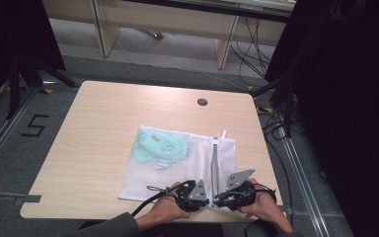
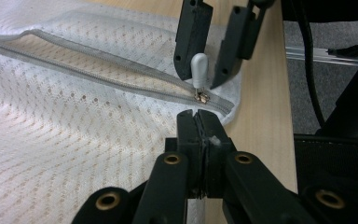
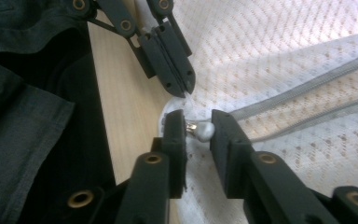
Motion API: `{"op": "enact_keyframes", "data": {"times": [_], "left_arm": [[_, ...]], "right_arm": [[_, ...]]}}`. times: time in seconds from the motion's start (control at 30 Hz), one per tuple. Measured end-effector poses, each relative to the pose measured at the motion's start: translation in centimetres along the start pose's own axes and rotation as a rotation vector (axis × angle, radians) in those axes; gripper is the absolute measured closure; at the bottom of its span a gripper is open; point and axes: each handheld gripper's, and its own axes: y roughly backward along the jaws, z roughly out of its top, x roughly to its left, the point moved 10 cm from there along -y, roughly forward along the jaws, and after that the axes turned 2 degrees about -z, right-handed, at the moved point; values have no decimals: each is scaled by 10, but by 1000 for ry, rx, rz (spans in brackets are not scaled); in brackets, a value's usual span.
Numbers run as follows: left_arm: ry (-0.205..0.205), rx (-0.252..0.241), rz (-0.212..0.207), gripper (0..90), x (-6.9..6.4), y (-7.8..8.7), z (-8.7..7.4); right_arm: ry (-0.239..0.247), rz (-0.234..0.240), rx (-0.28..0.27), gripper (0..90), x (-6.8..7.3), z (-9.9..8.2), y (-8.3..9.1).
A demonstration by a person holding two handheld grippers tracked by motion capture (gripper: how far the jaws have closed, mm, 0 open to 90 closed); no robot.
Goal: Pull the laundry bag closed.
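Mesh bag (image 1: pixel 177 165): lay flat at table's (image 1: pixel 94 128) near edge; light, limp.
Left gripper (image 2: pixel 198 116): clamped shut on fabric beside zipper end.
Right gripper (image 3: pixel 198 128): jaws flanked zipper pull (image 3: pixel 204 130), not yet pinching; small, slippery, best hold.

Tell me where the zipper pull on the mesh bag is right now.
The zipper pull sits at the near end of the zipper, at the mesh bag corner by the table's front edge. It stands between the right gripper jaws, just beyond the left gripper.

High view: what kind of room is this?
Probably a lab or recording room: a plain wooden table on grey carpet, a number 5 taped on the floor, and loose cables beside stands.
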Motion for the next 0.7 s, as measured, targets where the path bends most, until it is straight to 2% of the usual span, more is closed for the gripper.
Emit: {"op": "enact_keyframes", "data": {"times": [0.03, 0.07, 0.1, 0.13, 0.2, 0.33, 0.37, 0.4, 0.43, 0.47, 0.5, 0.53, 0.63, 0.67, 0.7], "left_arm": [[0, 2, -3, 884, 0, 0, 0], [-4, 2, -3, 885, 0, 0, 0], [-5, -1, -3, 884, 0, 0, 0], [4, -4, -10, 885, -1, 1, 1], [-12, -3, -12, 885, 0, 1, 1], [-10, 0, -12, 882, -1, 1, 0], [-10, 0, -13, 879, -1, 1, 0], [-10, 0, -13, 872, -1, 1, 0], [-9, 6, -25, 853, -2, 1, -1], [-4, 0, -19, 833, -3, 0, 0], [-21, -5, -17, 810, -2, 0, 1], [-21, -5, -17, 803, -2, 0, 1], [-23, -8, -31, 760, -8, -2, 1], [-47, -7, -24, 747, -7, -3, 1], [-44, 3, -21, 722, -7, -3, 0]], "right_arm": [[43, -2, -12, 801, -3, 2, -1], [42, -1, -12, 818, -3, 2, -1], [1, -3, 2, 838, 0, 0, 0], [24, 0, -2, 855, -1, 1, 0], [-3, -2, 7, 861, 0, 0, 0], [3, -3, 12, 862, 1, 0, 0], [16, 1, -3, 862, 0, 2, -1], [-4, -2, -1, 862, 1, 1, 0], [-1, -6, -3, 863, 0, 2, 1], [-13, -4, -7, 863, 0, 2, 1], [-21, -7, -7, 863, 0, 2, 2], [-21, -7, -7, 863, 0, 2, 2], [-50, -15, -42, 863, -2, 6, 5], [-55, -16, -47, 863, -3, 6, 6], [-57, -20, -53, 863, -4, 7, 7]]}}
